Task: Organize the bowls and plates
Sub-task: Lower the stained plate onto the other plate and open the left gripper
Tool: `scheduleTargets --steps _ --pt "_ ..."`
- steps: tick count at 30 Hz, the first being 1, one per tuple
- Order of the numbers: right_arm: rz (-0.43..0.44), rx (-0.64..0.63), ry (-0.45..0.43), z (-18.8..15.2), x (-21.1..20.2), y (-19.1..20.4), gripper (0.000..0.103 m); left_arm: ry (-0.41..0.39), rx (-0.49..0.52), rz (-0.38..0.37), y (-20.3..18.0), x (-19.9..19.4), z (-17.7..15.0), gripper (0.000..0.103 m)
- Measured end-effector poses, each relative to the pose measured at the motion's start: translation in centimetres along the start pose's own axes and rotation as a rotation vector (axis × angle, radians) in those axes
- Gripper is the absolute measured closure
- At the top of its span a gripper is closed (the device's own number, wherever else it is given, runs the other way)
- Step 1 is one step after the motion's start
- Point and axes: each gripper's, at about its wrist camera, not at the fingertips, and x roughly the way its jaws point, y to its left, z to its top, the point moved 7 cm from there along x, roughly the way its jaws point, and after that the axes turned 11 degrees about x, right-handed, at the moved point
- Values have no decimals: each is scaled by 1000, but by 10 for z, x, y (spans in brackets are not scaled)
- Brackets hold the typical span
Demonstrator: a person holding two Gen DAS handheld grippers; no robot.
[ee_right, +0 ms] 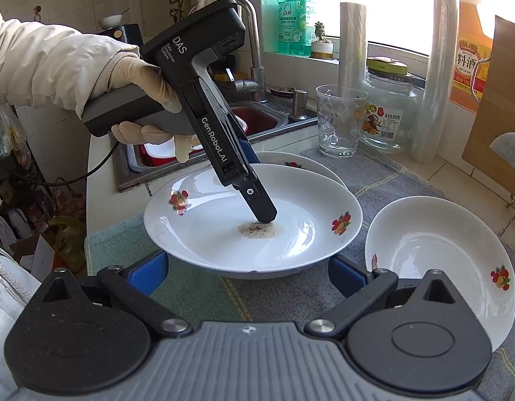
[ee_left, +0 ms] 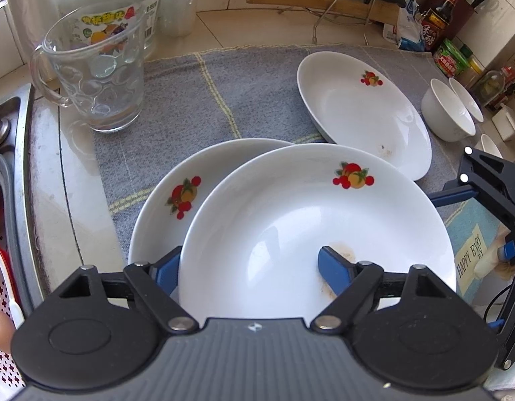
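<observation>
In the left wrist view, the near rim of the top plate (ee_left: pixel 311 220) is straddled by the left gripper (ee_left: pixel 249 272), one blue pad outside the rim and one inside the well; the jaws are closed on that rim. This plate rests askew on a second plate (ee_left: pixel 164 200), and a third plate (ee_left: pixel 364 110) lies beyond it on the grey woven cloth (ee_left: pixel 224 93), with small white bowls (ee_left: pixel 448 110) further right. Stacking seems to be the step in hand; squaring the top plate over the one beneath is judged to be needed next. In the right wrist view, the right gripper (ee_right: pixel 247 272) is held just short of the top plate, jaws wide and empty. The glazed, smooth china carries a brown stain (ee_right: pixel 257 229) in its shallow round well.
</observation>
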Motion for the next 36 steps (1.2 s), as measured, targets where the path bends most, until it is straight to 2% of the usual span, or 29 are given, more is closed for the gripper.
scheduleTargets --steps 7,15,36 --pt "10 -4 -8 1 0 -1 0 4 -14 22 0 -2 -2 20" --pt "7 -27 3 -1 1 1 0 -26 -24 35 0 -10 -3 20" --pt "-72 -90 42 4 13 6 0 -89 -69 65 10 -25 -9 18"
